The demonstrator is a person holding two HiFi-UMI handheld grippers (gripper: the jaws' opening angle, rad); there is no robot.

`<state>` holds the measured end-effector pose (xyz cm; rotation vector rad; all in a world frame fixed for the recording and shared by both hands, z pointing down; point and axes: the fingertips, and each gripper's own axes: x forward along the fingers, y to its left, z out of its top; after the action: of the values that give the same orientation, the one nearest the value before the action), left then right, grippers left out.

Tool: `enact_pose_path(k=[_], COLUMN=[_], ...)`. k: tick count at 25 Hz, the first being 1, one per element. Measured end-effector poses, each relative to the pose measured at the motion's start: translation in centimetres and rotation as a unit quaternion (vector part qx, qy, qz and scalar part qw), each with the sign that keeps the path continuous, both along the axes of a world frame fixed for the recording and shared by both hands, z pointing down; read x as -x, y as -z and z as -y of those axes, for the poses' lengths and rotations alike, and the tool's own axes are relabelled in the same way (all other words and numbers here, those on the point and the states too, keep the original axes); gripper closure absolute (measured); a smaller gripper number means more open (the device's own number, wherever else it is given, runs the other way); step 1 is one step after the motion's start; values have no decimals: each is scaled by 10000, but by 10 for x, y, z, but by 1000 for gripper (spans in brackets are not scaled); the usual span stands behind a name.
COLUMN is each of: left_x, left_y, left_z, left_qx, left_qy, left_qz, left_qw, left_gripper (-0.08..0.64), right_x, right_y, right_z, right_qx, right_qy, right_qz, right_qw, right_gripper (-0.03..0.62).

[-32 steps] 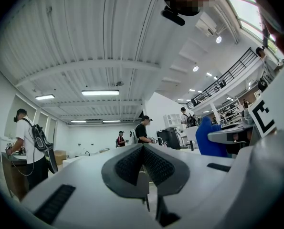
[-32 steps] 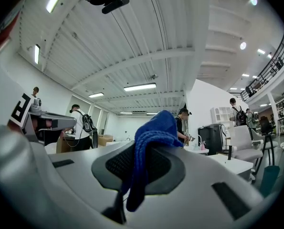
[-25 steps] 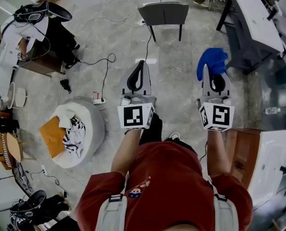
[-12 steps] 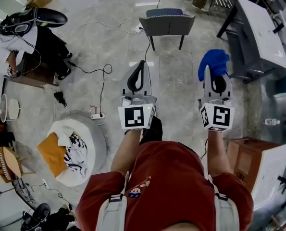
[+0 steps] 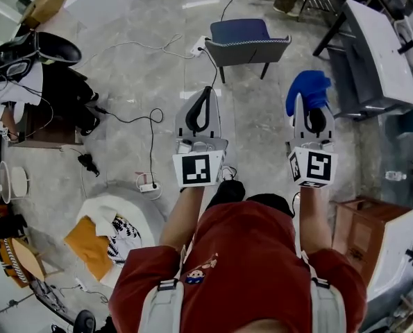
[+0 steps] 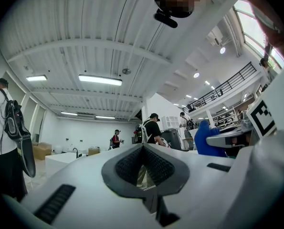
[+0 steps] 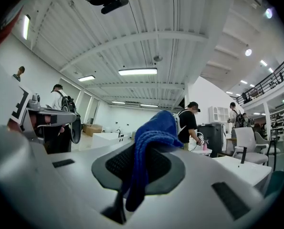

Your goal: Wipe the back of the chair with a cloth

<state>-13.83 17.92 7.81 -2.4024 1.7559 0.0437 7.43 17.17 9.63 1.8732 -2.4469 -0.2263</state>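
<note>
The right gripper [image 7: 141, 168] has its jaws pressed together on a blue cloth [image 7: 150, 132], which bunches up above the tips and hangs a tail down between the pads. In the head view the same cloth [image 5: 307, 89] sticks out past the front of the right gripper [image 5: 309, 106].

The left gripper [image 6: 144, 149] has its jaws closed tip to tip and holds nothing (only a distant person's legs show through the gap behind the tips). From above, the left gripper [image 5: 205, 92] is held level with the right one, both out over the floor [image 5: 123, 68].

The chair [image 5: 248, 37] stands on the floor ahead of both grippers and well apart from them. Its dark grey back faces the person and its blue seat lies beyond.

A white power strip [image 5: 148, 186] lies on the floor left of the left gripper. A round white basket [image 5: 142, 207] of orange and patterned fabric sits nearer the person. A grey table [image 5: 383, 40] stands at the floor's right side.
</note>
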Motion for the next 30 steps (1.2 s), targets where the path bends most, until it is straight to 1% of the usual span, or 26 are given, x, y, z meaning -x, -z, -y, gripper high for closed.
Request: enact_pose_path(k=[5,11,14,19,24,30], left_x=[8,6,-4,-29,-48,-67], left_y=[2,3,-1,-1,1,-7], left_z=[32,65,76,100,116,133], left_qx=[-60,-24,-41,-100,-194,-128], left_qy=[-37,90,201,352,363,361], left_qz=[-44,-3,64,146,257,293], left_qw=[10000,10000,9998,9992,9988,9988], left_gripper=[546,546,547,546,546,546], right_x=[6,2,-10,-32,-48,-67], right_y=[0,4,-2,-9,-13,-23], right_z=[27,61,76,109,129,150], right_qx=[18,-70,-117,-68,-22,54], right_qy=[-80,-50,31,202,250,277], right_qz=[-45,-160,-168,-75,-41,12], right_qw=[10000,9998,9998,9997,9997,9996], right_gripper=[535,535,535,535,535,535])
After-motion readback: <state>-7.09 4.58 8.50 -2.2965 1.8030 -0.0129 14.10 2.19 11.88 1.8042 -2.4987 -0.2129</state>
